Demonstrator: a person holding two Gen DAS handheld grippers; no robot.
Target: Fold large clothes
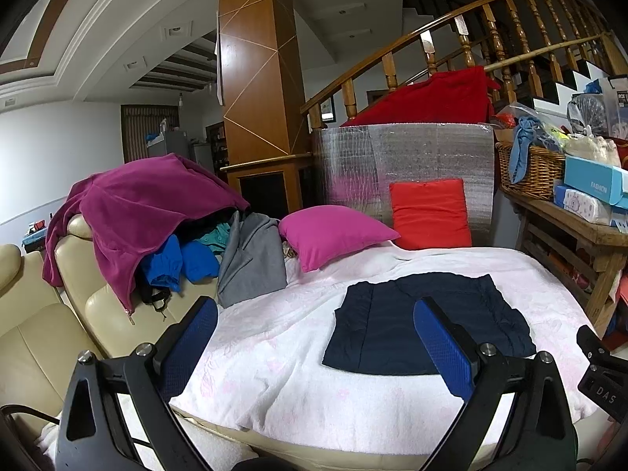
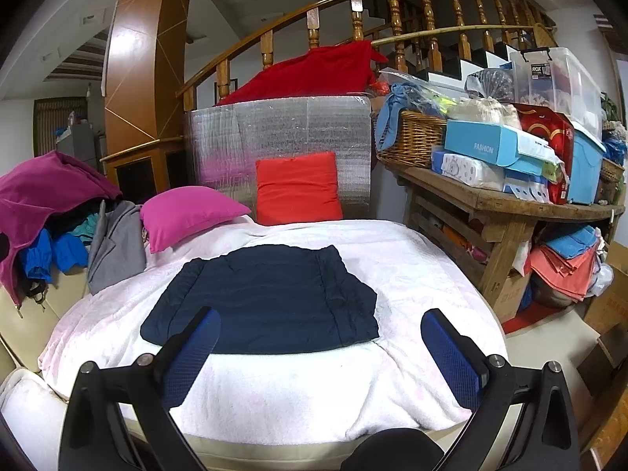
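Observation:
A dark navy garment [image 1: 396, 325] lies folded into a flat rectangle on the white-pink blanket [image 1: 274, 353]; it also shows in the right wrist view [image 2: 267, 298]. My left gripper [image 1: 316, 314] is open and empty, held above the blanket's near edge, to the left of the garment. My right gripper [image 2: 320, 325] is open and empty, above the garment's near edge. A pile of unfolded clothes [image 1: 157, 216] with a magenta fleece on top sits on the cream sofa [image 1: 43, 322] at the left.
A magenta pillow [image 1: 333, 233] and a red pillow [image 1: 429, 214] lean at the back against a silver foil panel [image 1: 412, 153]. A wooden table [image 2: 506, 208] with a wicker basket [image 2: 412, 137], boxes and tissue packs stands at the right. A stair railing is behind.

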